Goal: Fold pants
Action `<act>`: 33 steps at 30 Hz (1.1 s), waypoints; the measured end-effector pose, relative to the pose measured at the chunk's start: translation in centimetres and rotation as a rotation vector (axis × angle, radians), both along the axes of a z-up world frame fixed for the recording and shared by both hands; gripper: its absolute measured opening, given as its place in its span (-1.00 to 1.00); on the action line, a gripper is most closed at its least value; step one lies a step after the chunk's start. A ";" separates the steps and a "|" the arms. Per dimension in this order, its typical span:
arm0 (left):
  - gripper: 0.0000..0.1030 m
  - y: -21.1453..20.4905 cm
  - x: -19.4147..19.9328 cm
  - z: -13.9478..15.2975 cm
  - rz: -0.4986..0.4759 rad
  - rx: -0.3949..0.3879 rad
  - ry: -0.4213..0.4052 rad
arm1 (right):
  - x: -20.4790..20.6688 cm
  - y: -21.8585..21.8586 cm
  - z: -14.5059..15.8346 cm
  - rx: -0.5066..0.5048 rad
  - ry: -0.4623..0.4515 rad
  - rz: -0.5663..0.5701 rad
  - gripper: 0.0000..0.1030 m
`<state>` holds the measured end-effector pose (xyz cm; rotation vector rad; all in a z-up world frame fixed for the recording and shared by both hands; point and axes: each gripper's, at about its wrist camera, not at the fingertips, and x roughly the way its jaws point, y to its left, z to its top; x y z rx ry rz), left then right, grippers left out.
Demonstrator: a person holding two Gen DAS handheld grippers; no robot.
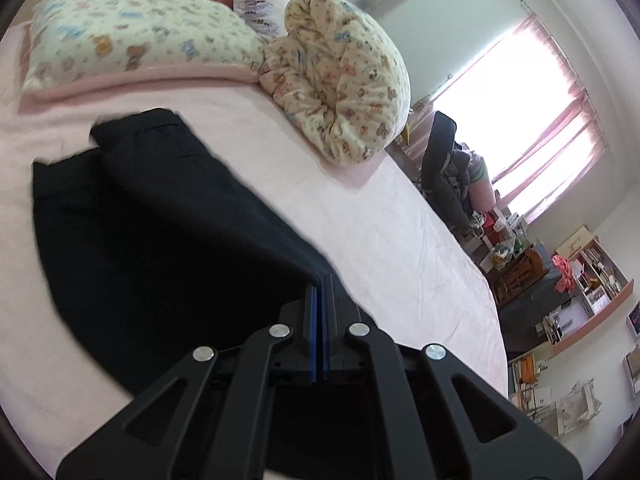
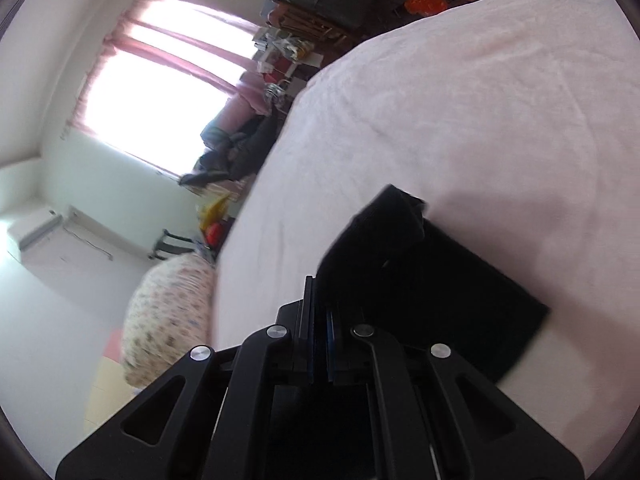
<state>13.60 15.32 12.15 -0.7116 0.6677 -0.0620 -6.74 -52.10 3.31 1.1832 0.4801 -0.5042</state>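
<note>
Grippers (image 1: 320, 284) (image 2: 320, 292) clamped on pants (image 1: 160, 220)

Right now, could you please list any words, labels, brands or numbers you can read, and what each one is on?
None can be read.
Cardboard box on the wall shelf: faint marking, too blurred.
Books on that shelf: spines too small.
Black fabric pants: no label visible.

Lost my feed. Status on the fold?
Left gripper shut on pants. Right gripper shut on them too. Pants partly lifted off pink bed. Nothing blocking.
</note>
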 end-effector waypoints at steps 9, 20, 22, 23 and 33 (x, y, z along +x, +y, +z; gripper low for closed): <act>-0.97 1.5 -4.9 -8.1 0.038 -0.065 0.091 | -3.9 0.2 -6.4 0.095 0.123 -0.031 -0.92; 0.26 4.9 -8.7 -8.3 0.097 -0.057 0.044 | -4.5 0.5 -7.0 0.132 0.135 -0.017 -0.88; 0.60 7.1 -8.8 -6.9 0.123 -0.074 0.005 | -4.9 0.4 -6.9 0.162 0.137 -0.029 -0.88; 0.62 8.8 -8.2 -6.1 0.130 -0.082 0.005 | -5.1 0.4 -6.7 0.173 0.137 -0.039 -0.88; 0.28 13.0 0.3 -7.8 0.032 -0.211 0.252 | -4.5 1.1 -3.7 0.012 0.163 -0.057 -0.88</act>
